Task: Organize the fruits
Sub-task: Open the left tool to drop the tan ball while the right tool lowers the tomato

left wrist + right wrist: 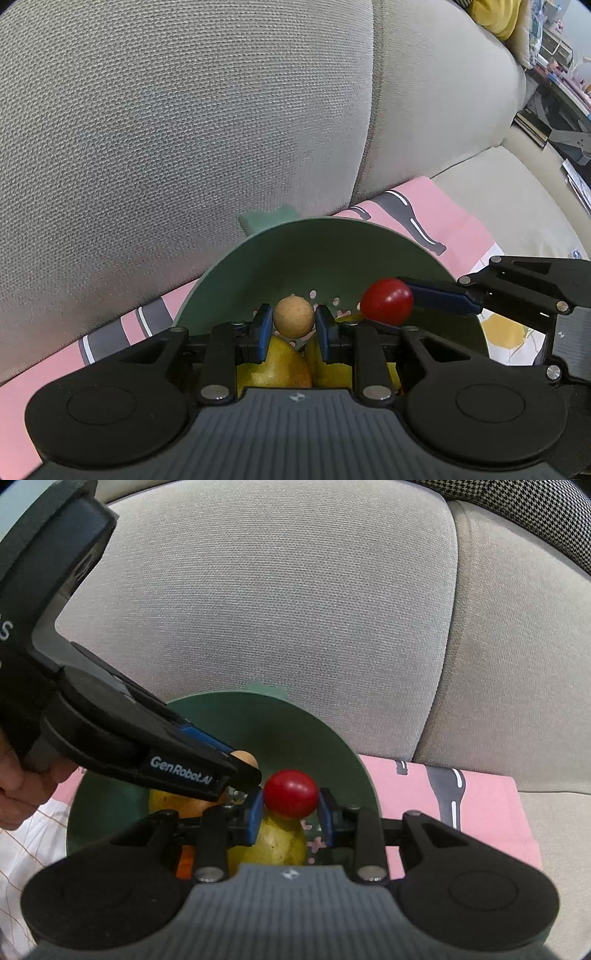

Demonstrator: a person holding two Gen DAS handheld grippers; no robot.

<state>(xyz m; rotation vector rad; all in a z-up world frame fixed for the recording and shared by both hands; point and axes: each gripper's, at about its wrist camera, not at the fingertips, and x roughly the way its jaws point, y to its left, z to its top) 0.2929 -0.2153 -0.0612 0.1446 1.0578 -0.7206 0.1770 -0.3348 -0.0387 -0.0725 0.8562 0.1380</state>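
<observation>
A green colander bowl (332, 243) rests on a pink cloth on a sofa seat, with yellow pears (273, 365) lying in it. My left gripper (293, 323) is shut on a small tan round fruit (293, 318), held just above the pears over the bowl. My right gripper (290, 805) is shut on a small red round fruit (290, 794), above a yellow pear (277, 843) in the same bowl (332, 746). In the left wrist view the red fruit (386, 301) hangs to the right of the tan one, with a blue right finger (443, 295) behind it.
Grey sofa back cushions (184, 129) rise right behind the bowl. The pink patterned cloth (461, 801) spreads to the right. A hand (14, 786) grips the left tool's handle at the left edge. Clutter and shelves (554, 92) stand beyond the sofa at far right.
</observation>
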